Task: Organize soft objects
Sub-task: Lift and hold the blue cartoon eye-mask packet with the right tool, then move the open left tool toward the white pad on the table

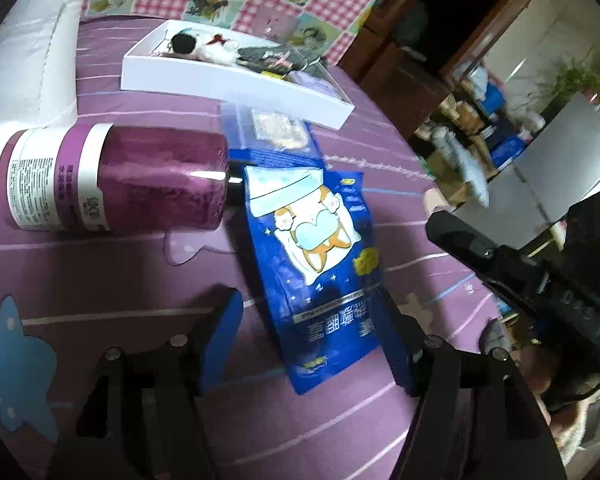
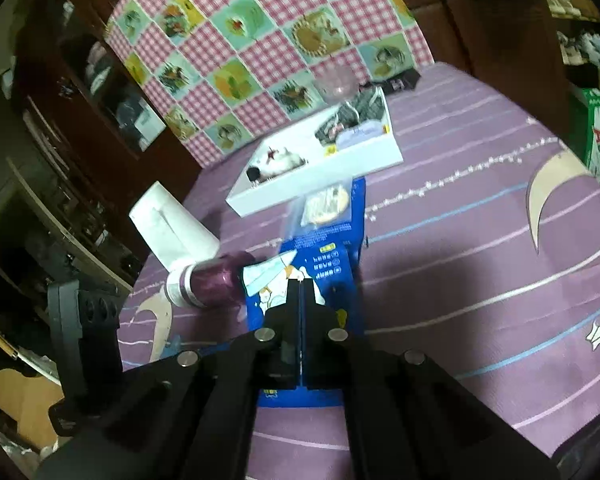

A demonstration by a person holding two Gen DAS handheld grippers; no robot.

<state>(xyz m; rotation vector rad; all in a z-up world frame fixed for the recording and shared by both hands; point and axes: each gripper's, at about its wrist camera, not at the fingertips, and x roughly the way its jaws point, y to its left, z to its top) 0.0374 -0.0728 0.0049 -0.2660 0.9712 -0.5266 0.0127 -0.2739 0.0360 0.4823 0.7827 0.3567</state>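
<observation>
A blue pouch point(image 1: 316, 240) printed with a cartoon corgi lies flat on the purple bedspread point(image 1: 100, 280). My left gripper point(image 1: 310, 300) is open and straddles the pouch's near end; its blue pads point(image 1: 224, 332) stand clear of the pouch's edges. My right gripper point(image 2: 301, 280) is shut, hovering over the same pouch point(image 2: 340, 272) with nothing visibly pinched. In the left wrist view the right gripper point(image 1: 434, 220) sits off the pouch's right side. A white box point(image 1: 228, 84) farther back holds a plush toy point(image 1: 216, 48) and dark cloth items.
A purple bottle point(image 1: 112, 184) with a white label lies on its side, touching the pouch's top left corner. A second blue pouch point(image 1: 276, 136) lies between the first and the box. A white pillow-like bundle point(image 1: 32, 60) is at far left, with a checked quilt point(image 2: 260, 40) behind.
</observation>
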